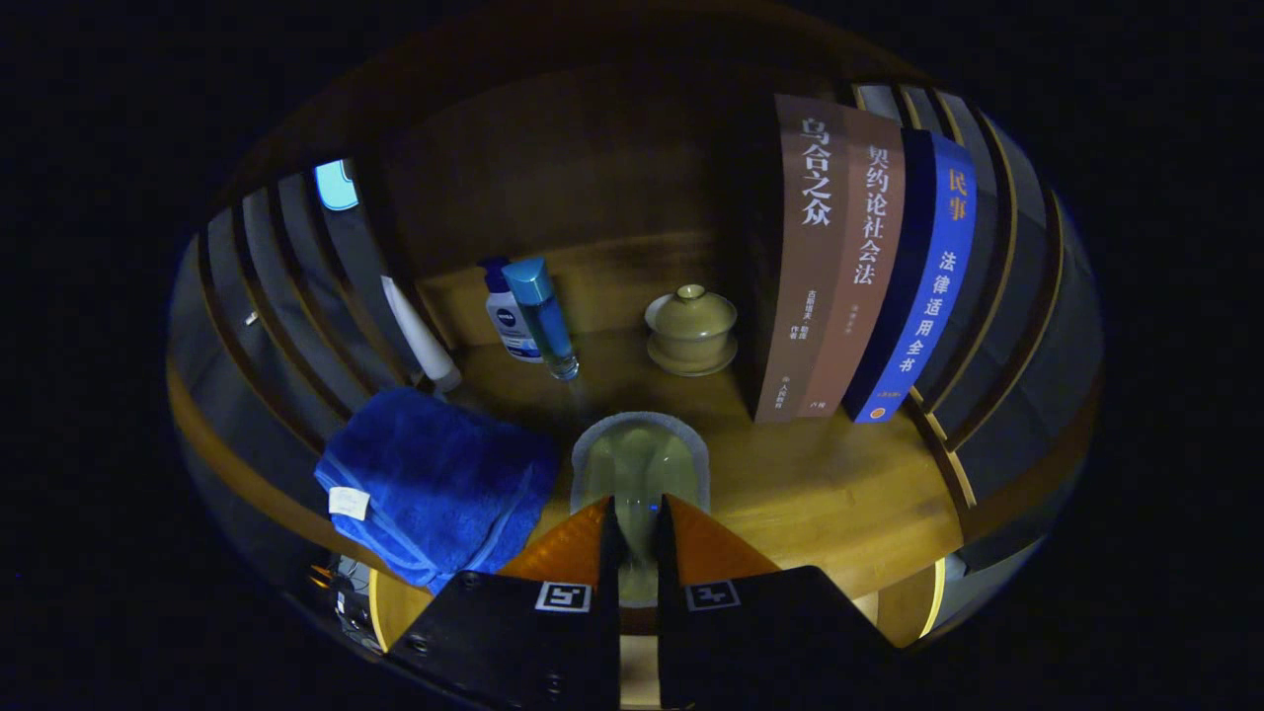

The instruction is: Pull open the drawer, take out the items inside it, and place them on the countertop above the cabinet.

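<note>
A small dish (640,464) is pinched by its near rim in the claw (638,538), above the bench (820,484). Probably light, stiff and breakable; gentle handling is advised.

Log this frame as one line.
gripper: shut on pale cloth pad | over countertop | blue towel beside | lidded cup, bottles, books beyond

Upper right, three upright spines: 乌合之众 on the brown book (810,257), 契约论社会法 on the reddish-brown book (864,286), 民事法律适用全书 on the blue book (933,286). Lower centre: square coded marker (563,596) atop each finger of the gripper (637,509), clamped on a grey-rimmed pad (640,459).
</note>
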Motion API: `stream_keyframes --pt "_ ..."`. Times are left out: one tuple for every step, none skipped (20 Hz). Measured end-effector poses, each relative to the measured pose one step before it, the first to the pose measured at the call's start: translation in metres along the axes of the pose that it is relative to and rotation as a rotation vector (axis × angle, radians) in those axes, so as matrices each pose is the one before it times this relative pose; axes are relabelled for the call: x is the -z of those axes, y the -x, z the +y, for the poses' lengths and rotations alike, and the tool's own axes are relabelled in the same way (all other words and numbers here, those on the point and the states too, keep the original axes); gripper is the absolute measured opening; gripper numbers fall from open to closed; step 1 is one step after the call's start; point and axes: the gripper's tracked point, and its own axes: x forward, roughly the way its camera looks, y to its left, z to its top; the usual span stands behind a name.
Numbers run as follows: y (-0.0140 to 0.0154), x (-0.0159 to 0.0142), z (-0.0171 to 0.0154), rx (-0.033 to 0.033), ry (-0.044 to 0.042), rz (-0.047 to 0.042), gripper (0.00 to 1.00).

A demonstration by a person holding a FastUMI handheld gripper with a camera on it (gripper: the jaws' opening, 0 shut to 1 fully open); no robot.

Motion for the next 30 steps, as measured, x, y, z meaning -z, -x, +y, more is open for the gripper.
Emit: stream_keyframes --pt "-0.00366 0.00116 0.00081 0.00198 0.00218 0.01195 0.2" --pt "-0.00185 -0.00006 0.00253 -0.00548 0.00679 0.00351 0.2" --pt "0.00084 -0.00099 0.00126 -0.00285 0.00365 -0.00077 0.2" --pt "0.00026 -0.00466 0.00285 -0.01052 -0.00174 -0.0109 0.24" --pt "0.00003 -0.00195 0.00138 -0.00562 -0.00119 -0.01094 0.25" --pt "-0.00093 -0.00036 -0.00077 -0.0005 -0.00298 -0.00348 0.35" --pt "-0.00026 -0.00018 0.00008 -0.00321 -0.00565 -0.00189 0.45" --pt "-0.00173 0.00093 0.00059 -0.00296 -0.007 0.00118 0.55" --pt "0.00036 -0.00054 0.00044 -0.00406 -0.00319 0.00176 0.65" --pt "0.00157 0.00265 -0.00032 -0.00083 0.00002 -0.00268 0.75" --pt "0.00153 -0.00095 -0.00125 0.00316 0.00353 -0.00677 0.86" --pt "0.00231 0.00081 -0.00117 0.00424 0.00535 -0.0058 0.96" --pt "0.00332 -0.00038 -0.0004 0.00187 0.00353 -0.00884 0.96" --pt "0.00475 0.0 0.00056 0.00141 0.00141 -0.01021 1.0" --pt "0.00495 0.00011 0.00003 0.00088 -0.00203 -0.01051 1.0" --pt "0.00646 0.00172 0.00082 -0.0032 -0.00282 -0.01088 0.99" --pt "0.00677 0.00203 0.00178 -0.00418 -0.002 -0.01548 0.99" --pt "0.00875 0.0018 0.00301 -0.00469 0.00157 -0.01789 0.99" --pt "0.00876 0.0026 0.00156 -0.00181 0.00172 -0.02108 0.99" --pt "0.01184 0.00213 0.00145 -0.00126 0.00414 -0.01979 0.99" --pt "0.0127 0.00303 0.00349 -0.0078 0.00121 -0.01967 0.99" --pt "0.01222 0.00469 0.00334 -0.0055 0.00204 -0.02085 0.99" --pt "0.01274 0.00415 0.00157 0.00393 0.0047 -0.01992 0.99" --pt "0.01569 0.00382 0.00206 -0.0005 0.00742 -0.02005 0.99" --pt "0.01583 0.00238 0.00387 -0.01015 0.00146 -0.02729 0.99" --pt "0.01488 0.00128 0.0044 -0.01407 0.00002 -0.0322 0.99" --pt "0.01579 -0.00017 0.00231 -0.00618 0.00269 -0.03789 0.99" --pt "0.01779 -0.00045 0.00291 -0.00879 0.00368 -0.03977 0.99" --pt "0.01798 -0.0007 0.00279 -0.00564 0.00595 -0.03984 0.99" --pt "0.01659 0.00173 0.00034 0.00128 0.00843 -0.03509 0.99"
